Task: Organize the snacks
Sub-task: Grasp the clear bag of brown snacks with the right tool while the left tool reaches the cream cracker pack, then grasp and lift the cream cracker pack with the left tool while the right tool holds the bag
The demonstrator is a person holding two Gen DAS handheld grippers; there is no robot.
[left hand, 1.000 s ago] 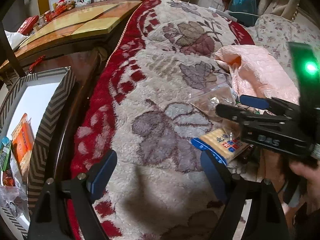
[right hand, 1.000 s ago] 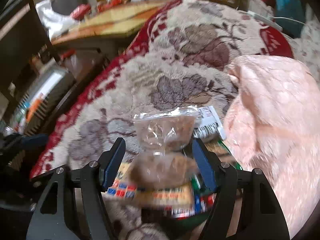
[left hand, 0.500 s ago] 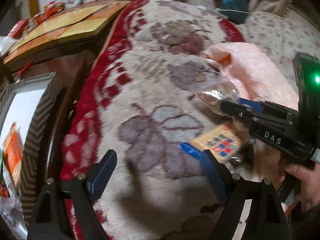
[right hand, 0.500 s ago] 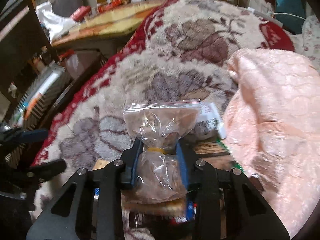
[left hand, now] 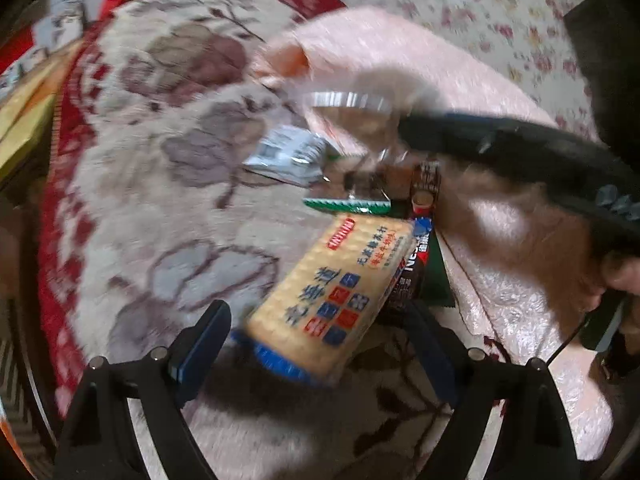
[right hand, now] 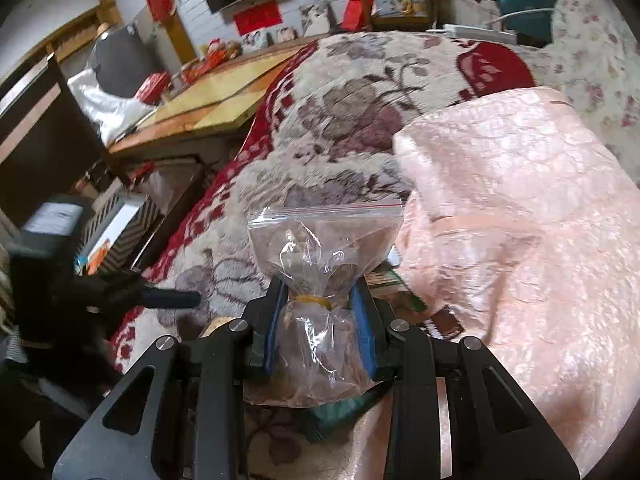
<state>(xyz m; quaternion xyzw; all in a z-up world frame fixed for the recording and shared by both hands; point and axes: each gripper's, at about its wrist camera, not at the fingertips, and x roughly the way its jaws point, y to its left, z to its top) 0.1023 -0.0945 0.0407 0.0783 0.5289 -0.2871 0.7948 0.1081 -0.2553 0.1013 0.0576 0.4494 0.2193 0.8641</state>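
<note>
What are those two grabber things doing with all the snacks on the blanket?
A person is sorting snacks with a grabber in each hand. The right gripper is shut on a clear zip bag of brown snacks, pinched at its rubber band. The left gripper is open, with the yellow cracker pack lying between its fingers, not squeezed. More packets sit in a pile beside the pink quilt.

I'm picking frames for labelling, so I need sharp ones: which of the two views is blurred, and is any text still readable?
Left wrist view: motion-smeared throughout, though large print on the cracker packet stays legible; the left gripper casts a dark shadow on the blanket. Right wrist view: far sharper, clear zip bag crisp with slight glare; fisheye bending at the edges.
</note>
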